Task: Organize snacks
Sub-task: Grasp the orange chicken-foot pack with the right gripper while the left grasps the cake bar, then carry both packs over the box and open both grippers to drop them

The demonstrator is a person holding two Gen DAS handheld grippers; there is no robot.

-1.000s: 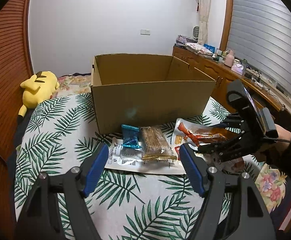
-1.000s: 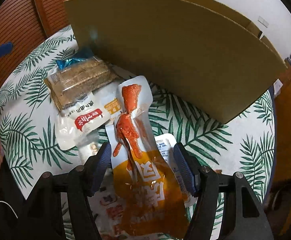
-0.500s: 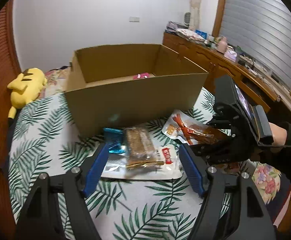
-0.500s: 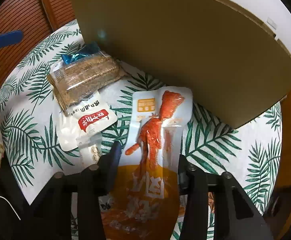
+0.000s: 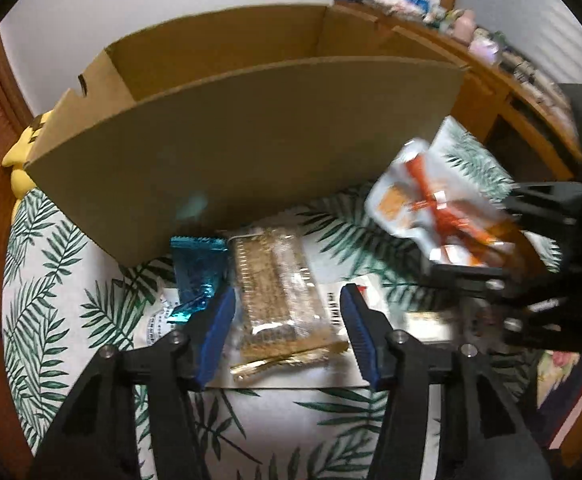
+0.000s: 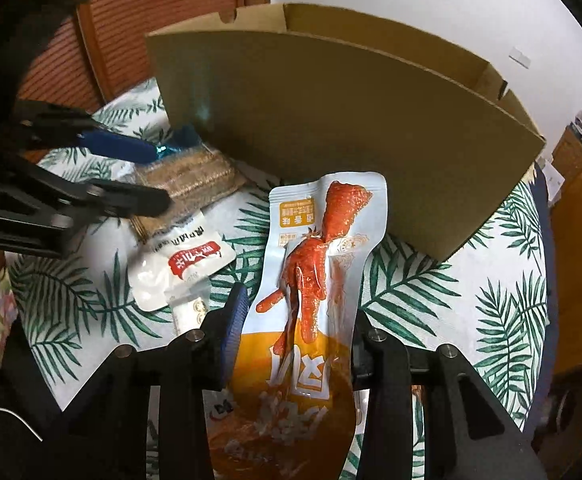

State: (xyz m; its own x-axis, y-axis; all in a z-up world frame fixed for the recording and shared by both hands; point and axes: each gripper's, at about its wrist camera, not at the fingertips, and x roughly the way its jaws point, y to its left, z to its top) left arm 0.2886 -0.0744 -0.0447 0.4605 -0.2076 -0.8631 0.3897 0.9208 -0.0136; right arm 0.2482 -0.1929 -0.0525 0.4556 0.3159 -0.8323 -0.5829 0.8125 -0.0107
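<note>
My right gripper is shut on an orange-and-white chicken-foot snack pouch and holds it lifted in front of the open cardboard box. The pouch also shows in the left wrist view, off the table. My left gripper is open, low over the table, its blue fingers on either side of a clear-wrapped brown biscuit pack. A blue foil snack lies left of it, on a flat white packet. The box stands right behind.
The table has a white cloth with green palm leaves. A white sachet with a red label lies by the biscuits. A yellow plush toy sits behind the box. A wooden dresser with clutter stands at the right.
My left gripper has moved forward and down until its fingers straddle the biscuit pack. My right gripper has closed on the chicken-foot pouch and lifted it off the table.
</note>
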